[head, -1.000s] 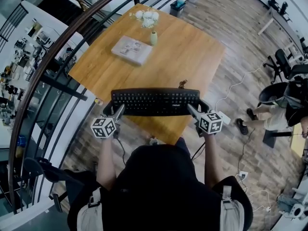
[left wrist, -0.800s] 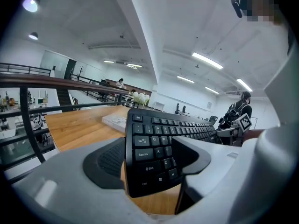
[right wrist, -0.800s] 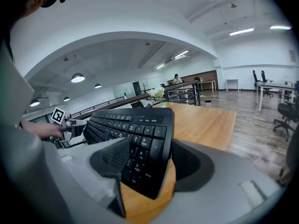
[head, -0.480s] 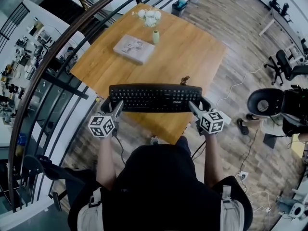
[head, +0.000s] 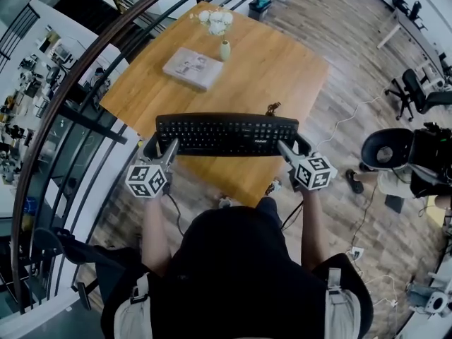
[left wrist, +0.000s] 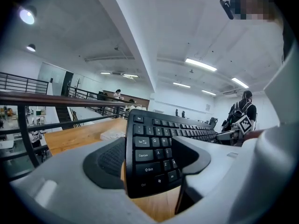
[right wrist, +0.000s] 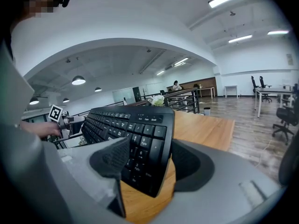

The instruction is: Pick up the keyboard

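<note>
Wooden table (head: 282, 69) on a mezzanine, with a curved railing (head: 85, 62) running past its 9 o'clock side and plank floor beyond.

At the table's 6 o'clock edge the left gripper (head: 162, 150) is clamped on the left end of the keyboard (head: 226, 134). Its own view shows one dark pad behind the board and the other over the letter keys beside Caps Lock and Shift. The keyboard spans straight across to the right gripper (head: 291, 150), whose jaws pinch the number-pad end the same way. Both gripper views show bare wood below the board, so it looks lifted off the table and tilted, though how far off I cannot tell.

To finish the lift well, I would:
- raise both ends together and level, since each jaw has only a short bite on a long, stiff board
- avoid pulling the grippers apart or twisting one against the other, which could slip an end out
- watch the small dark thing at the keyboard's 1 o'clock corner, possibly its cable, so it does not snag

Count:
- one keyboard
- two grippers
- one book (head: 192, 68) at the table's 11 o'clock
- one vase (head: 225, 51) of white flowers at 12 o'clock
- one table
</note>
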Motion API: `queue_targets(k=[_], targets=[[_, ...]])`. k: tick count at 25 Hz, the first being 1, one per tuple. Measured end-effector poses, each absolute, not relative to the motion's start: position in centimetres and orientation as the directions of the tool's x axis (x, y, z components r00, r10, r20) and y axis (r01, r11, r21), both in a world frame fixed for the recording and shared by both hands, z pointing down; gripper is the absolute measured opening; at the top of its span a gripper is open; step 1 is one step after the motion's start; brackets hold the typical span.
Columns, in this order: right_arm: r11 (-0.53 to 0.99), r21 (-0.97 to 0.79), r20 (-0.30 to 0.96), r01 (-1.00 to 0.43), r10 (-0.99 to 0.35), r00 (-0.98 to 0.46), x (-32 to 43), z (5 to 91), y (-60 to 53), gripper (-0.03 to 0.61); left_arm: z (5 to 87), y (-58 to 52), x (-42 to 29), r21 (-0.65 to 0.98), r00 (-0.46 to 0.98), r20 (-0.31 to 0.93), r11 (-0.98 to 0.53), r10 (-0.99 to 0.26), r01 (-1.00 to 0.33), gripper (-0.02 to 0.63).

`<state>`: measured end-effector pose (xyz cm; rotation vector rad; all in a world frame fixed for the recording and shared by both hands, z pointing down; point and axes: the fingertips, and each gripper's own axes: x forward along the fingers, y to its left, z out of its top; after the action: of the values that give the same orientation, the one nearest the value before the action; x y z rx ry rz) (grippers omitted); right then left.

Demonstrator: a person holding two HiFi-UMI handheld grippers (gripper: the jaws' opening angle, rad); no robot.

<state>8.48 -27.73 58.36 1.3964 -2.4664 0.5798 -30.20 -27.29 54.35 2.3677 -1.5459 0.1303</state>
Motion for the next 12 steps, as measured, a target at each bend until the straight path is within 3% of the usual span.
queue_targets(k=[12], targets=[[0.472, -0.217, 0.397, -0.854, -0.756, -0.519, 8.7, 58.0, -28.3, 0.282, 53.2, -27.7, -30.0, 0.199, 0.402, 0.207, -0.364, -0.892, -0.91, 0.316]])
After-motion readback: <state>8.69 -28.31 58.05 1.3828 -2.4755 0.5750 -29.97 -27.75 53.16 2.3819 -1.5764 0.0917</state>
